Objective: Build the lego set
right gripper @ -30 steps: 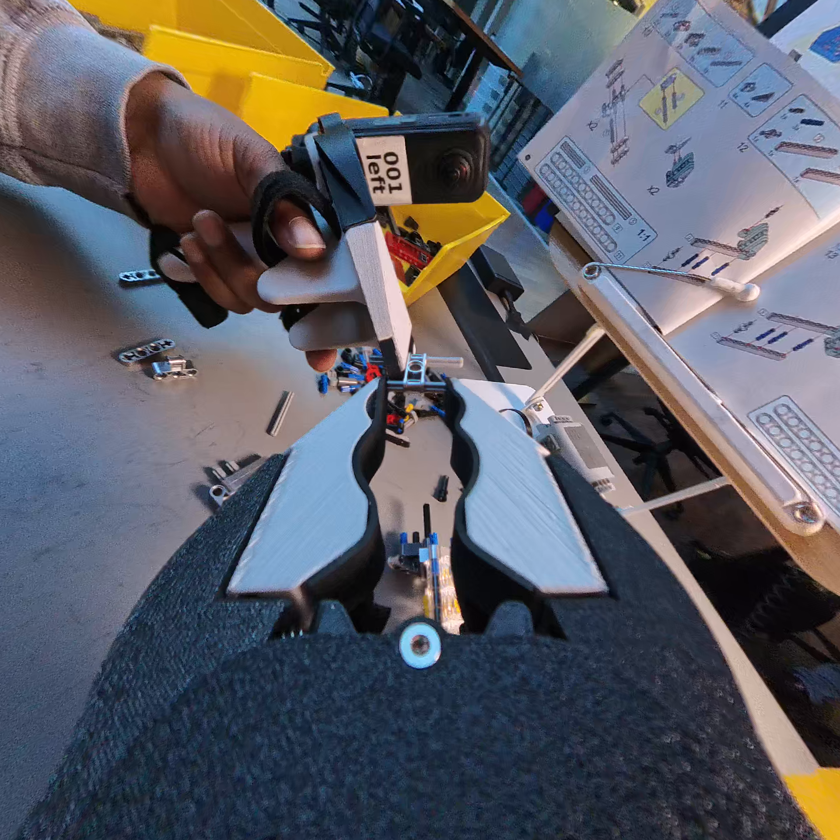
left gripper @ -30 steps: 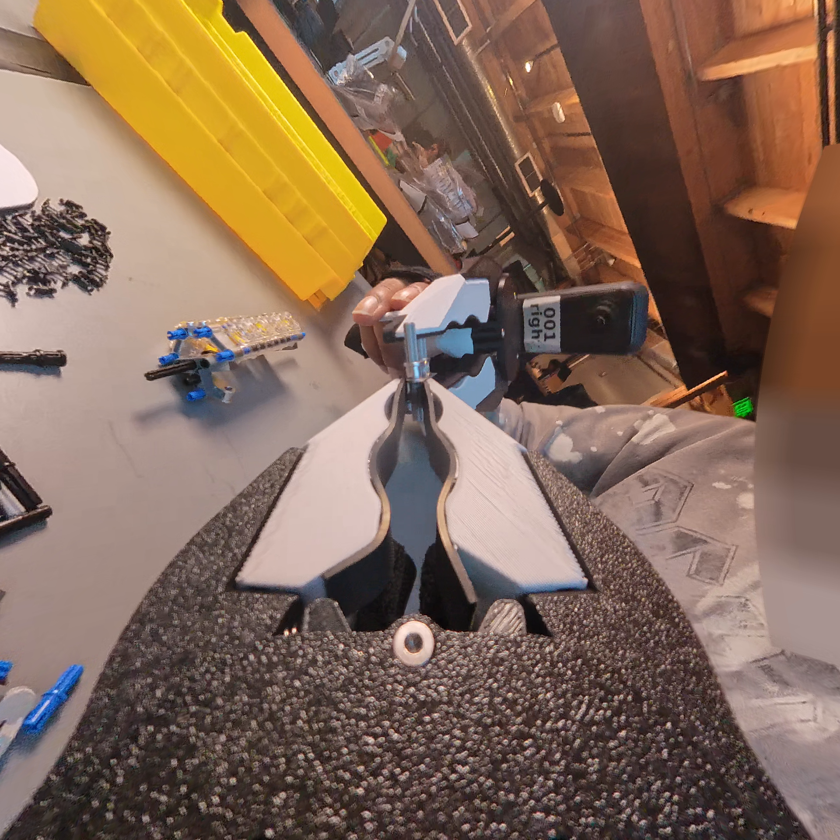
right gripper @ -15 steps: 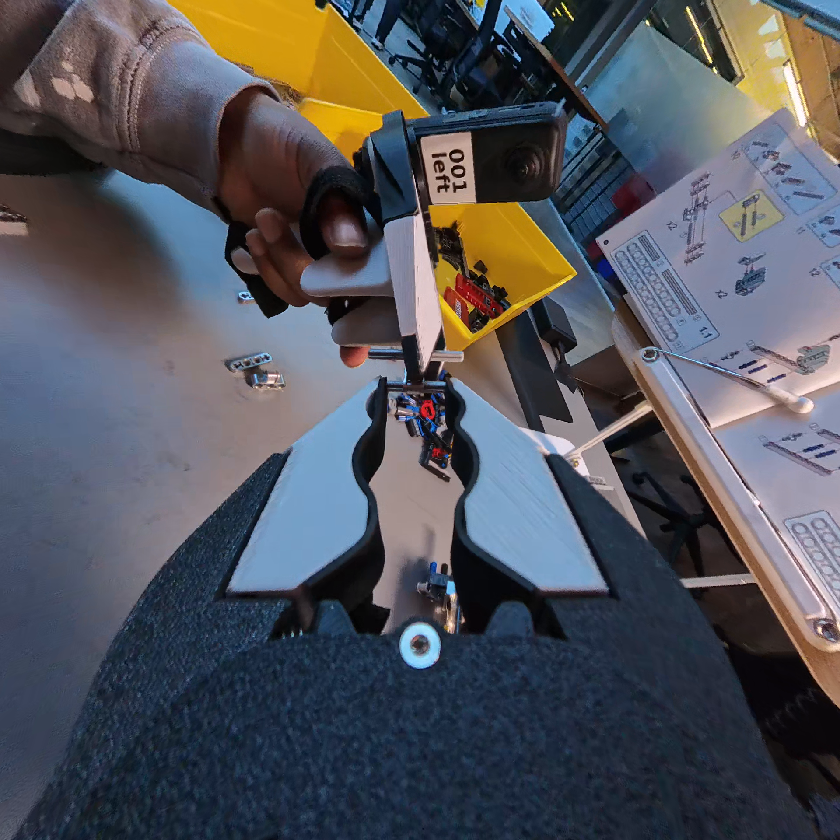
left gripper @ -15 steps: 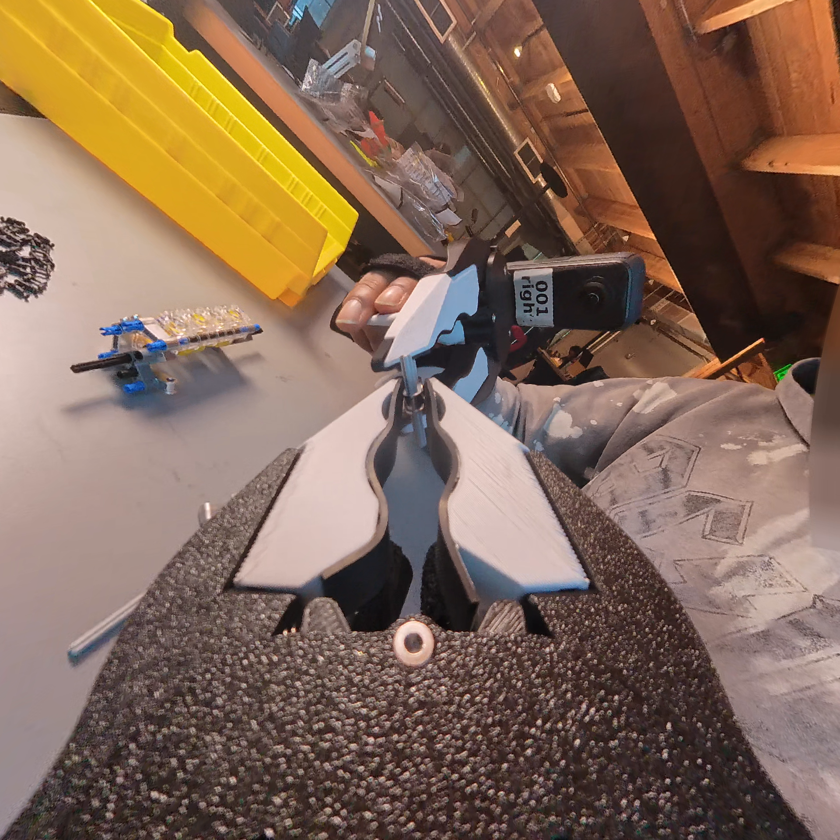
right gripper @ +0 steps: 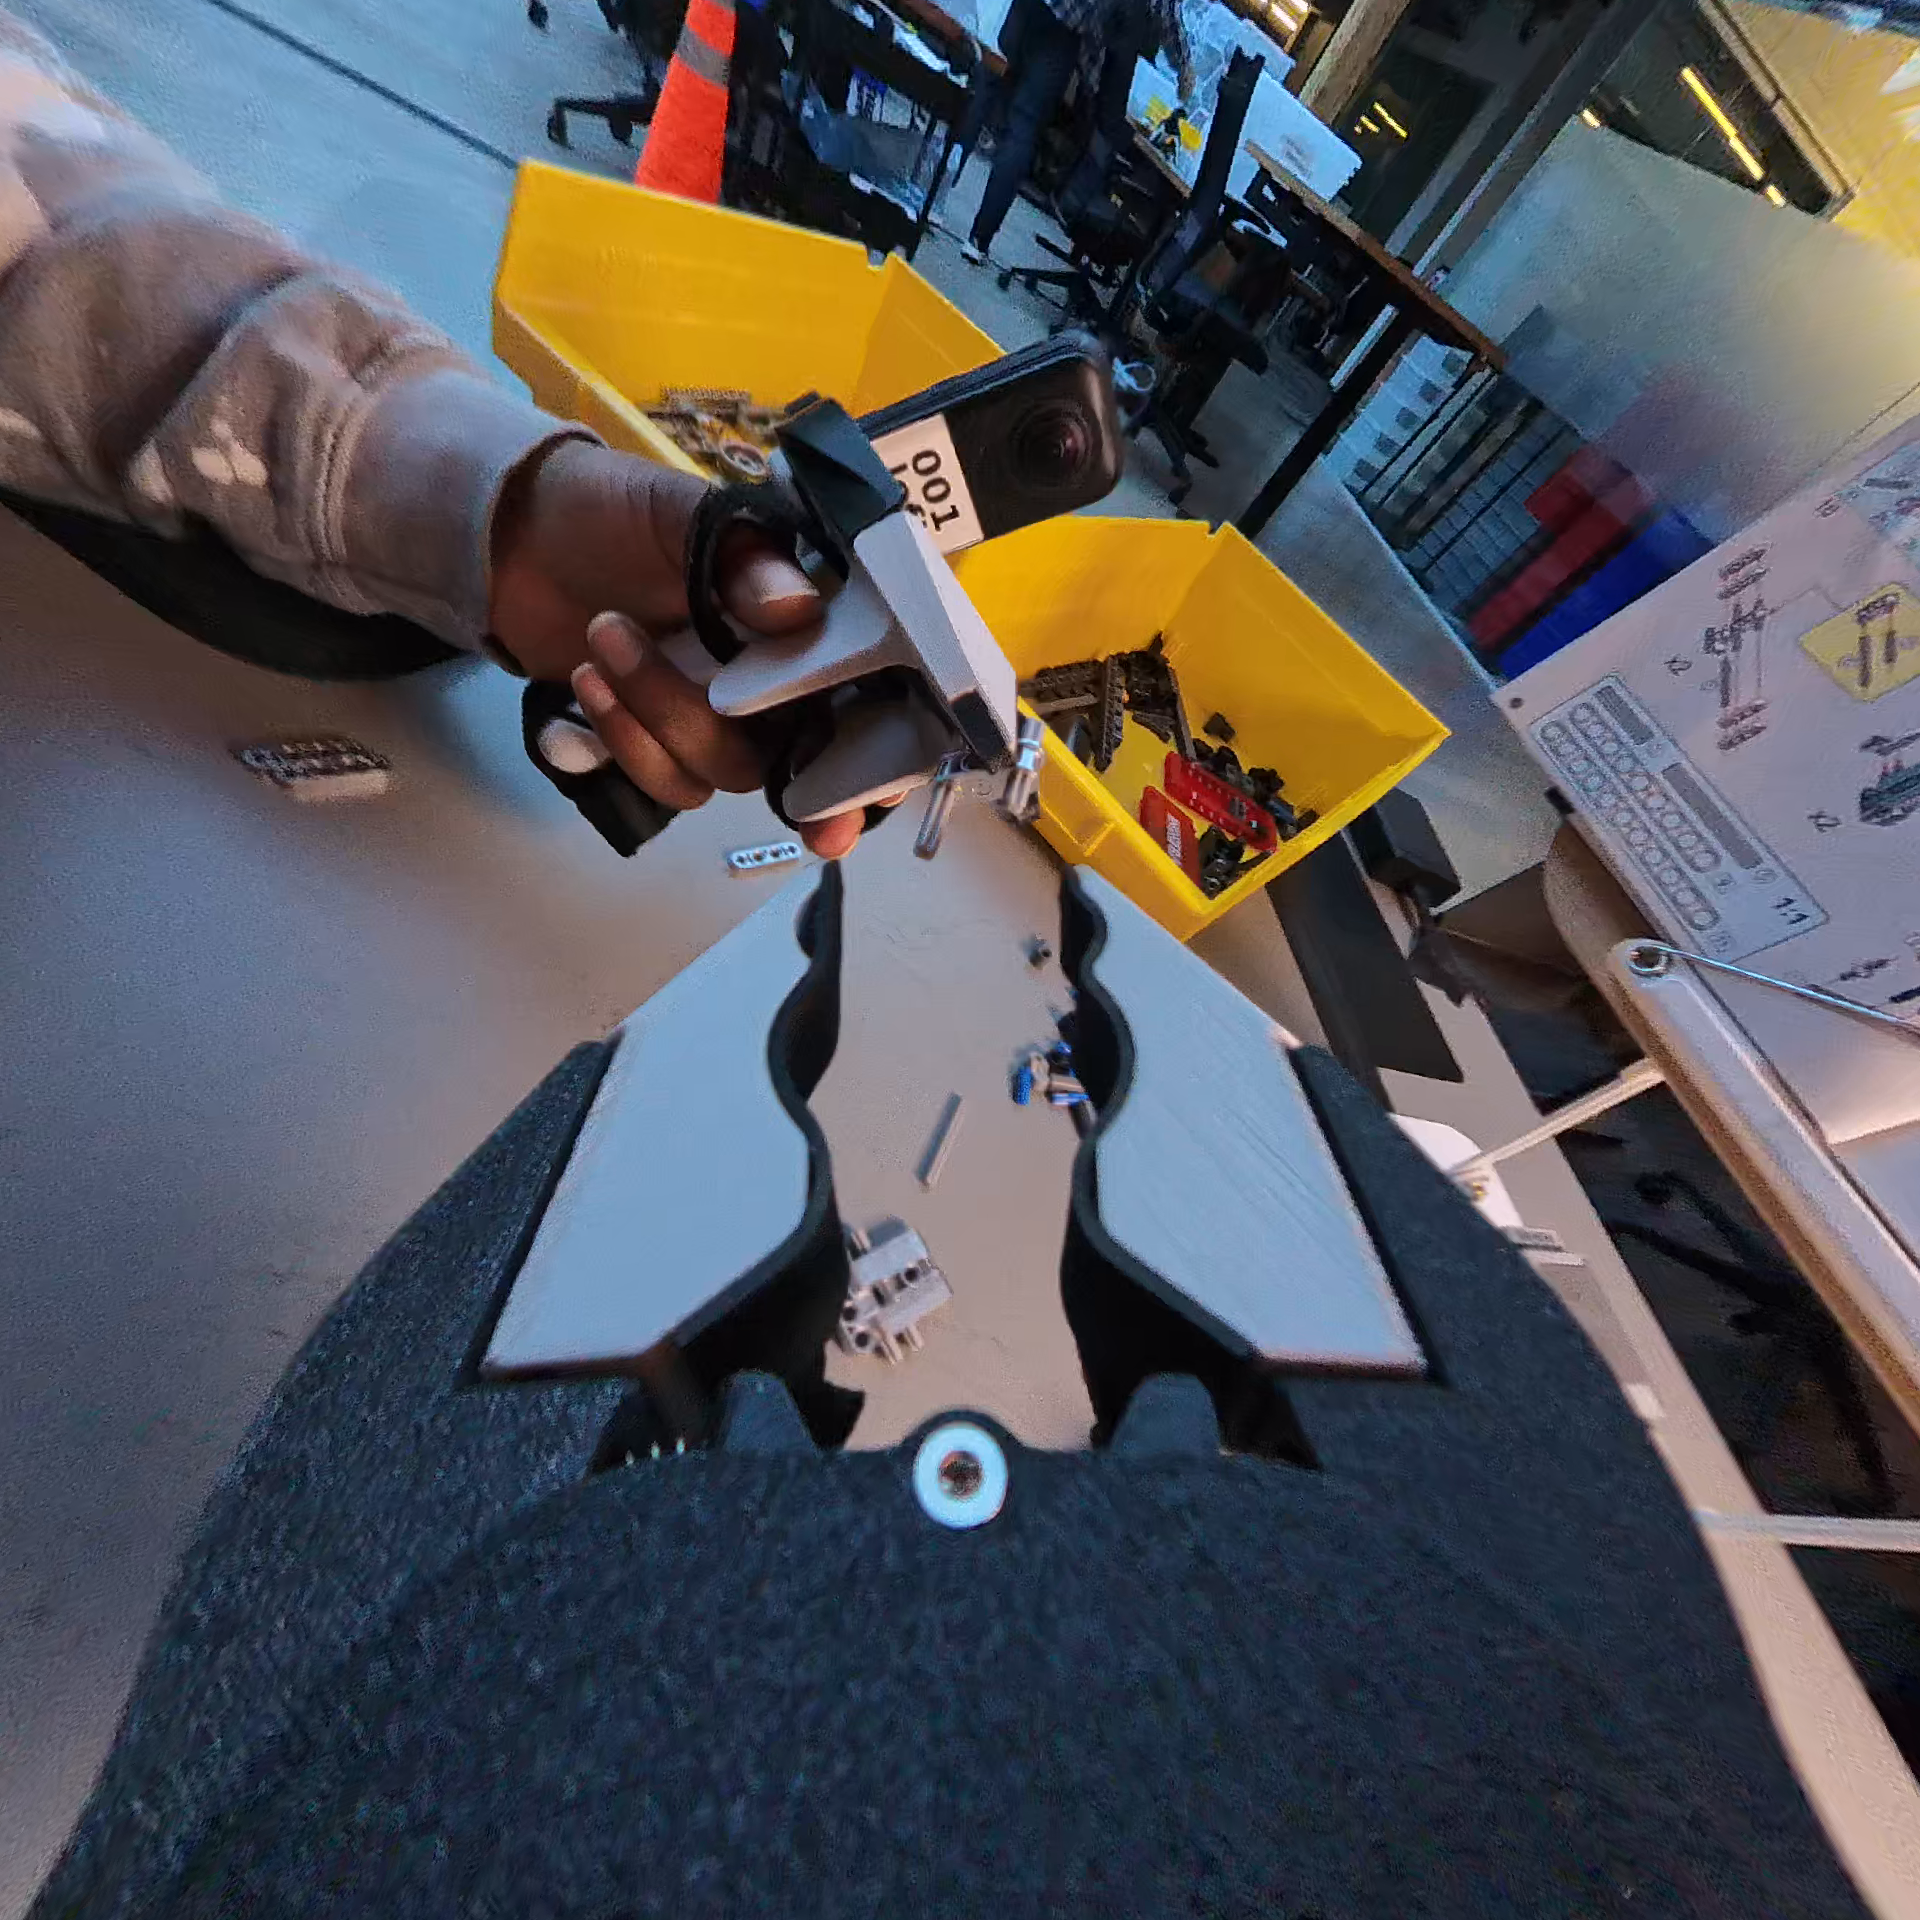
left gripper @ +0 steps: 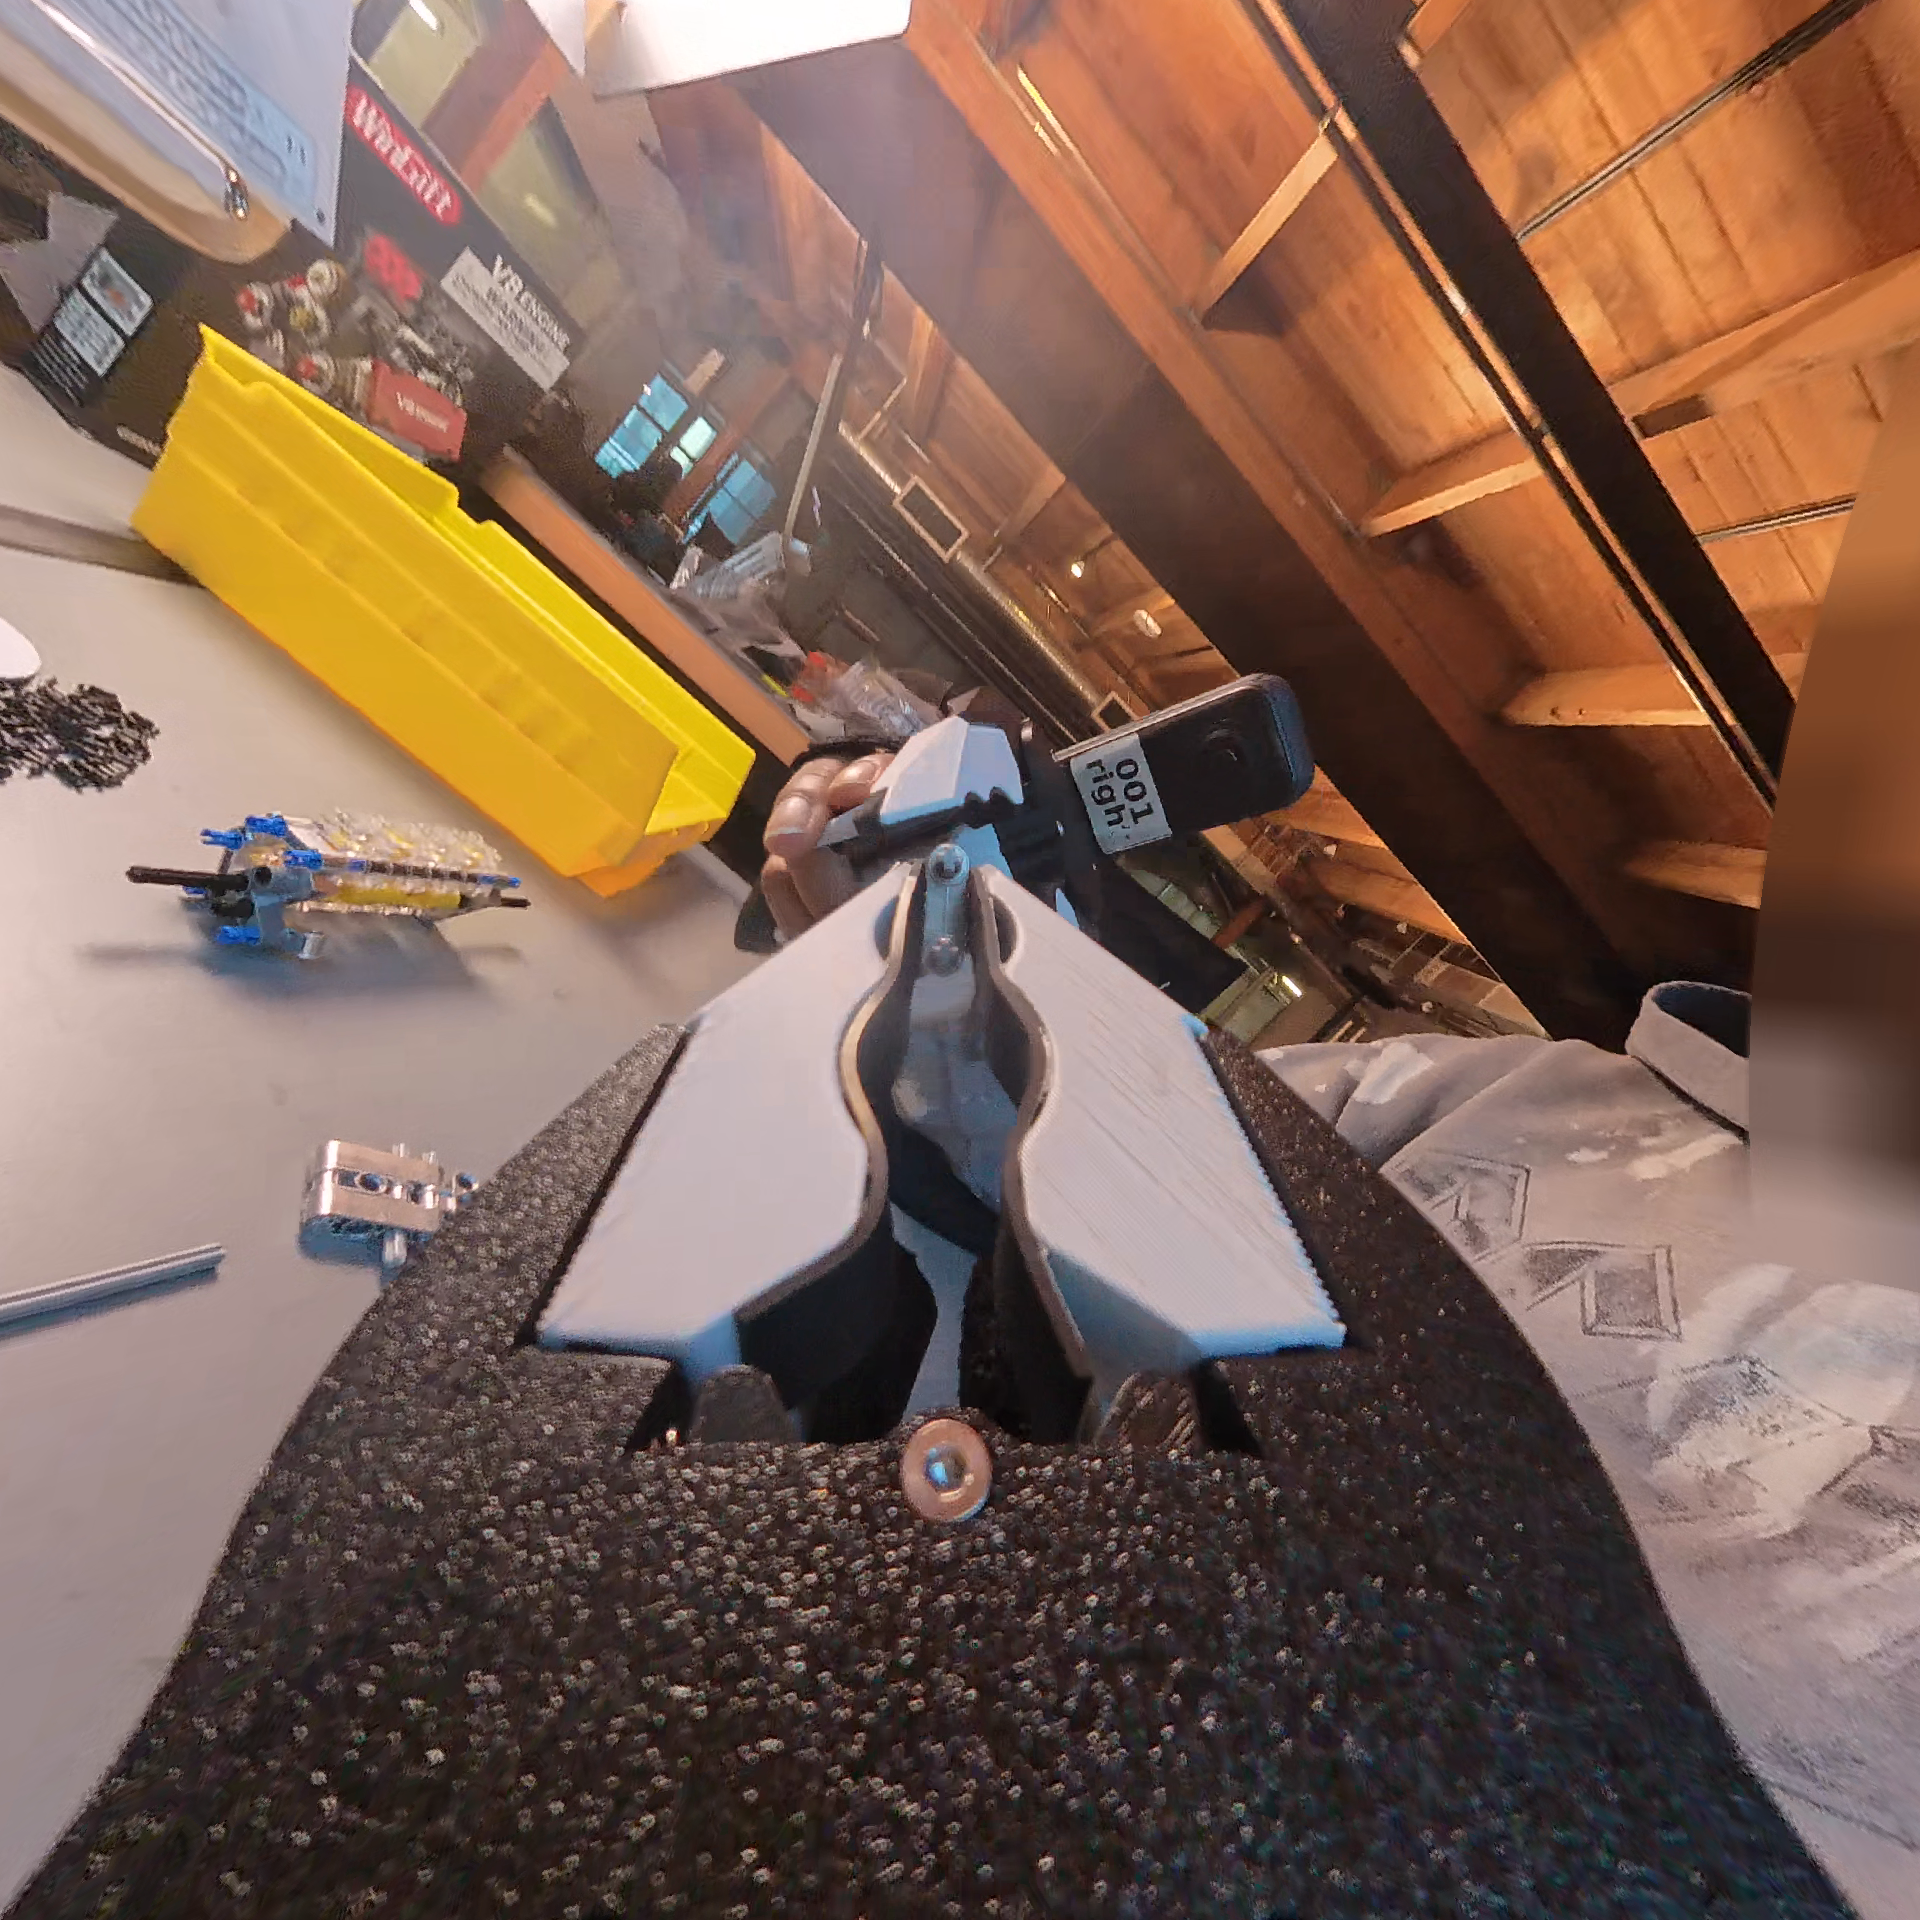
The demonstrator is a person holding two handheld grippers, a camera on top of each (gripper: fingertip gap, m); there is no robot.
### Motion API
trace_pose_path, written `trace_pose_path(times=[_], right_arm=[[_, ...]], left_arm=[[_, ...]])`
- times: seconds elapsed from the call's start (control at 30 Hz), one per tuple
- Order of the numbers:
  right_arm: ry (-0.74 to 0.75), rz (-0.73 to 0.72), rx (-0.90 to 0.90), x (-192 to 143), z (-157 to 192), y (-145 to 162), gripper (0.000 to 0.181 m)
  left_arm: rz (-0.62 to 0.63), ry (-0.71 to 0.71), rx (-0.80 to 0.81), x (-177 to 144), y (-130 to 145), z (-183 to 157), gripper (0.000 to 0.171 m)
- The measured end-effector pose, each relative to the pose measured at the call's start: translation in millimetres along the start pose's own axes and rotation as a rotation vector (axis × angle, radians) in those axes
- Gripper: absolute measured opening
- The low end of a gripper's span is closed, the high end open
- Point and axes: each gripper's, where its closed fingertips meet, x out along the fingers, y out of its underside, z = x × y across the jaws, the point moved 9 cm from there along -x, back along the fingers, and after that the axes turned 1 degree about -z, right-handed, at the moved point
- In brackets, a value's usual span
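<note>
Two grippers: our left gripper [left gripper: 945, 914] pinches a small grey plastic pin-and-connector piece [right gripper: 982, 774] at frame center, above the grey table [left gripper: 156, 1091]. Our right gripper [right gripper: 951, 914] hangs spread apart, holding nothing. We think the piece is light, stiff and slippery; pinch its middle.

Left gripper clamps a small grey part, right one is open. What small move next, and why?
Probably ease the open right gripper forward onto the free end of the small grey plastic axle-and-connector piece: the left gripper holds it clamped in the air, and the right fingers stand apart just short of it, empty.
</note>
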Motion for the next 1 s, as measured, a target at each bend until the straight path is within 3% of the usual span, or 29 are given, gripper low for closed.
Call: trace_pose_path(times=[0.1, 0.3, 0.43, 0.63, 0.87, 1.0], right_arm=[[0.033, 0.011, 0.069, 2, 5, -9, 0.055], [0.272, 0.055, -0.053, 5, 34, -7, 0.028], [0.323, 0.060, -0.089, -1, 44, 2, 0.013], [0.239, 0.037, -0.029, -10, 45, 22, 0.001], [0.134, 0.077, -0.035, -5, 49, 40, 0.000], [0.125, 0.098, -0.029, -2, 52, 44, 0.001]], left_arm=[[-0.051, 0.001, 0.038, -4, 5, -9, 0.006], [0.013, 0.015, 0.060, 9, 25, -12, 0.006], [0.058, -0.008, 0.075, 14, 33, -8, 0.006], [0.100, -0.041, 0.050, 12, 37, 7, 0.006], [0.235, -0.119, 0.119, 12, 41, 14, 0.006], [0.251, -0.150, 0.059, 9, 43, 18, 0.006]])
